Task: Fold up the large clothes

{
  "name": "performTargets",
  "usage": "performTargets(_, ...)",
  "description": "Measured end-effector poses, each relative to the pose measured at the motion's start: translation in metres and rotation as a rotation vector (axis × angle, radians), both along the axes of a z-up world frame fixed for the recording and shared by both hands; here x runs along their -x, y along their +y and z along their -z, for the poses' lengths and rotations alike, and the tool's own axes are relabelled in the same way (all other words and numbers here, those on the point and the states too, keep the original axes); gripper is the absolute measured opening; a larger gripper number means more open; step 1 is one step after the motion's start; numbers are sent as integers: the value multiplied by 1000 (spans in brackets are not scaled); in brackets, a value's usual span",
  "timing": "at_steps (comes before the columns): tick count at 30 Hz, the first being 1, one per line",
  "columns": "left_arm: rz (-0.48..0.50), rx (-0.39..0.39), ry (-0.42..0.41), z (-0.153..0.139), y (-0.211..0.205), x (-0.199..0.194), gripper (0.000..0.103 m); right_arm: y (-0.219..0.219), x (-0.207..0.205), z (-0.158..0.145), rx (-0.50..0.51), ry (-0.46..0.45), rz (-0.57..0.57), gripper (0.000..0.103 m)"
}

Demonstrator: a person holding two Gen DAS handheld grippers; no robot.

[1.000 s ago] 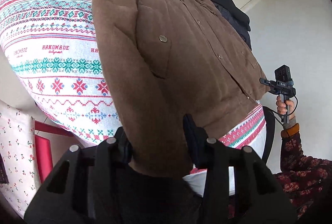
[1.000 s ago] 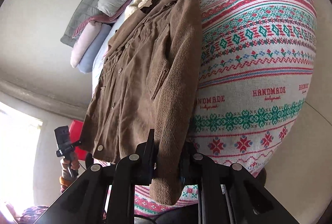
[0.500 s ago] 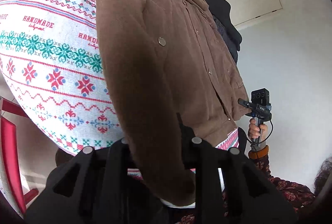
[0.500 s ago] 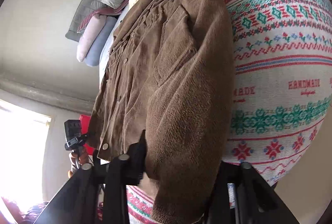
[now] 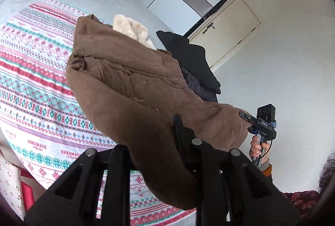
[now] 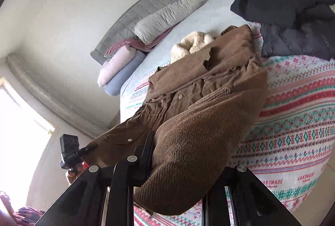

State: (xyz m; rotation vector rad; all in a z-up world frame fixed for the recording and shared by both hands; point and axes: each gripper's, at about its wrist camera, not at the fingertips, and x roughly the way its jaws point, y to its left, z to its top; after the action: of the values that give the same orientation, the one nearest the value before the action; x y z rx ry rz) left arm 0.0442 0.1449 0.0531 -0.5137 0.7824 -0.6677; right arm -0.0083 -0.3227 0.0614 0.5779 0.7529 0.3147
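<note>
Both grippers are clamped on the brown jacket: left gripper (image 5: 165,142) pinching 1 sleeve cuff, right gripper (image 6: 178,154), its jaws just closing further, pinching the other. The brown jacket (image 5: 129,87) is lifted at the near end, its collar end still on the patterned blanket (image 5: 35,83), dark clothes (image 6: 293,22) beyond.

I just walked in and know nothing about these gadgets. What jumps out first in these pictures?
A big brown corduroy jacket fills both views, its lower end raised off the bed, pinched in the jaws of the left gripper and the right gripper. Under it lies a white blanket with red and teal knit-style patterns, and a heap of dark clothes sits beside the jacket's cream fleece collar.
</note>
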Motion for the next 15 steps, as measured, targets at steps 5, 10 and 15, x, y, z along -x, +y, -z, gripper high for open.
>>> performTargets(5,-73,-43,-100,-36,-1,-46,21,-17,-42,-25,19,-69,58,21)
performTargets(10,-143,-70,-144,-53,6,-115,21,-47,-103,-30,8,-101,145,21)
performTargets(15,-211,-141,-116,-39,7,-198,22,-76,-176,-16,11,-74,205,21)
